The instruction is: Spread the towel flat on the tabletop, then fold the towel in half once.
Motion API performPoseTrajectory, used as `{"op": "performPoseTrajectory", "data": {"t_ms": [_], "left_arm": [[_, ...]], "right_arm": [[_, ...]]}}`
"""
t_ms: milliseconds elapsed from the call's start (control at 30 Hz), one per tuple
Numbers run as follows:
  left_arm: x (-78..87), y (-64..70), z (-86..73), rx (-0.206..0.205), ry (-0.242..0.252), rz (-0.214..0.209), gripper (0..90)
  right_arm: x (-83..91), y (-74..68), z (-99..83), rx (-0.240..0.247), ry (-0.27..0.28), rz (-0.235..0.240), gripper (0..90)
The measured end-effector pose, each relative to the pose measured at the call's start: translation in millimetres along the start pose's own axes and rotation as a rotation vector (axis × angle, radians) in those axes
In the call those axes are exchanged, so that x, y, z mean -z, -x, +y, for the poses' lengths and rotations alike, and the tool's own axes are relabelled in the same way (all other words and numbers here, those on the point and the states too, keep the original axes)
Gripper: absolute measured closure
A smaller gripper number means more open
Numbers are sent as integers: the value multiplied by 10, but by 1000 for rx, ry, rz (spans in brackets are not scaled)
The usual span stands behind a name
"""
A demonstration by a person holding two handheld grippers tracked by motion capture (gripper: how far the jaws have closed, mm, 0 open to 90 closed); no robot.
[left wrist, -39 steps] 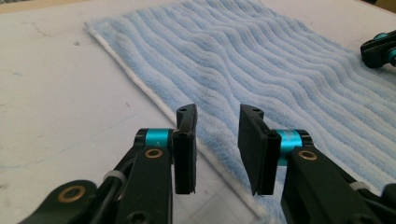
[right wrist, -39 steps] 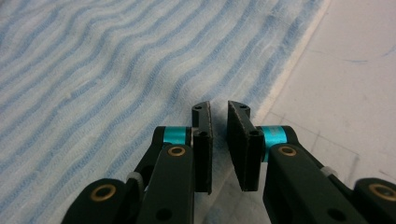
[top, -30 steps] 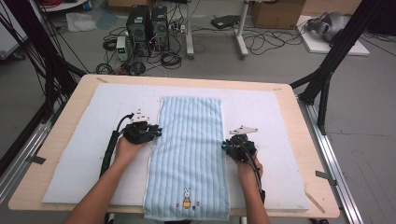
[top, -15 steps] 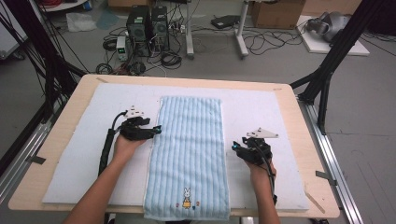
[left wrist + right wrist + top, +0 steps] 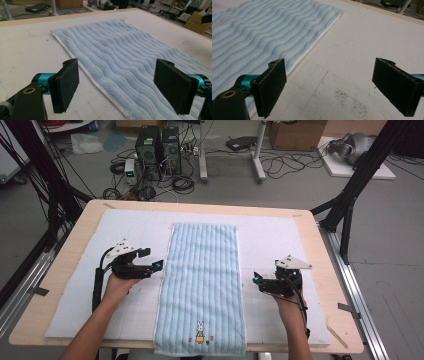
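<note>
A light blue striped towel (image 5: 202, 285) lies flat and lengthwise down the middle of the white mat (image 5: 265, 240), a small rabbit picture near its front end. My left gripper (image 5: 156, 266) is open at the towel's left edge, jaws spread wide over the edge of the towel (image 5: 120, 62). My right gripper (image 5: 256, 279) is open too, a little way off the towel's right edge, over bare mat (image 5: 352, 50). The towel (image 5: 262, 32) lies to the left in the right gripper view. Neither gripper holds anything.
The mat covers a wooden table (image 5: 60, 270) with edges all round. A dark smudge (image 5: 348, 98) marks the mat by the right gripper. Computers (image 5: 157, 145), cables and black frame legs (image 5: 350, 185) stand on the floor beyond the far edge.
My right gripper has moved right, off the towel's edge onto bare mat. My left gripper has shifted slightly left and stays at the towel's left edge.
</note>
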State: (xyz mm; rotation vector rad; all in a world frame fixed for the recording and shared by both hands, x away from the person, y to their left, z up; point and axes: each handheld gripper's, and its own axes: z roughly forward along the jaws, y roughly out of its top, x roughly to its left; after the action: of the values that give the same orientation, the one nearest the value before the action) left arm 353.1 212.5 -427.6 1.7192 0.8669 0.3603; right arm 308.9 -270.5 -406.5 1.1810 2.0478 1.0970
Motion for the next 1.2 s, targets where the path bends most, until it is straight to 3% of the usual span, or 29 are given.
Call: {"op": "performPoseTrajectory", "data": {"t_ms": [167, 433, 667, 933, 1200], "left_arm": [[20, -22, -3, 15, 2, 8, 196], [40, -4, 19, 9, -1, 28, 196], [62, -26, 94, 11, 3, 27, 196], [-35, -114, 235, 21, -5, 25, 196], [-183, -203, 330, 31, -42, 55, 202]], "right_arm": [[9, 22, 47, -24, 28, 2, 106], [3, 49, 59, -65, 13, 13, 106], [-10, 44, 93, -61, 12, 24, 106], [-61, 30, 92, -70, 5, 40, 106], [-62, 39, 103, -93, 10, 40, 106]]}}
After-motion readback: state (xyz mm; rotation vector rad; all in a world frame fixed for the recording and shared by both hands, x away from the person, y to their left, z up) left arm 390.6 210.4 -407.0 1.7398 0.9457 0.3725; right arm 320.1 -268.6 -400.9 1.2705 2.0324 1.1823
